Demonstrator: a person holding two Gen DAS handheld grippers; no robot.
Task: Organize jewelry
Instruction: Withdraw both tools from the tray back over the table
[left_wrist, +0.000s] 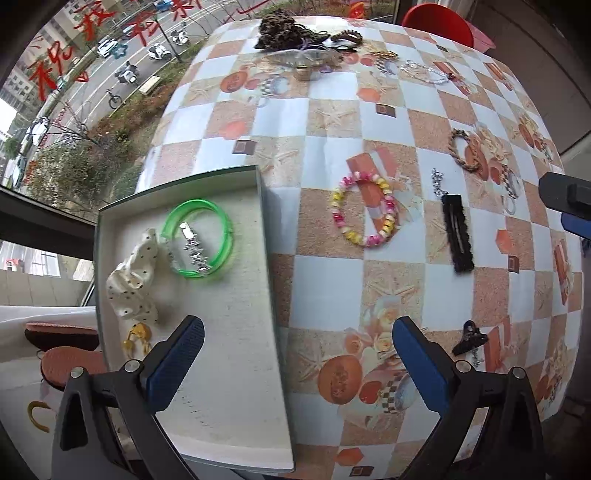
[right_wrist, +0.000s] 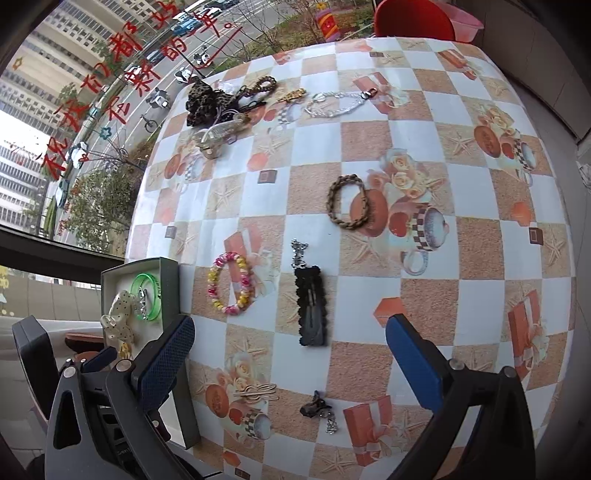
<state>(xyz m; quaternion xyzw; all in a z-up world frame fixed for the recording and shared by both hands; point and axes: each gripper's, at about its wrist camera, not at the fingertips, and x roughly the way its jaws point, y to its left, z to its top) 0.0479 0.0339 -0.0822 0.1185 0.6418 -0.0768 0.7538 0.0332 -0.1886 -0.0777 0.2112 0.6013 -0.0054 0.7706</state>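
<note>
1. My left tool (left_wrist: 297, 354): two blue pads, spread wide apart, nothing between them. It hangs over the near right edge of the box (left_wrist: 273, 295).
2. My right tool (right_wrist: 290, 354): two blue pads, spread fully apart, nothing between them. It hangs over the surface (right_wrist: 461, 295), to the right of the box.
3. Box contents, four items: one green bangle (left_wrist: 199, 236), one silver clip (left_wrist: 192, 246) lying inside the bangle ring, one white dotted scrunchie (left_wrist: 133, 280), one yellow piece (left_wrist: 137, 338) at the near end.
4. Loose items on the mid surface, five: one pink-and-yellow bead bracelet (left_wrist: 364, 208), one black fuzzy hair clip (left_wrist: 458, 234), one silver chain (left_wrist: 437, 182) touching the clip's far end, one brown braided bracelet (right_wrist: 347, 201), one small black claw clip (right_wrist: 314, 404).
5. One pale bow-shaped pin (right_wrist: 258, 392) lies left of the claw clip.
6. Far left corner: a heap including one leopard scrunchie (right_wrist: 203, 98); the count of the rest I cannot tell.
</note>
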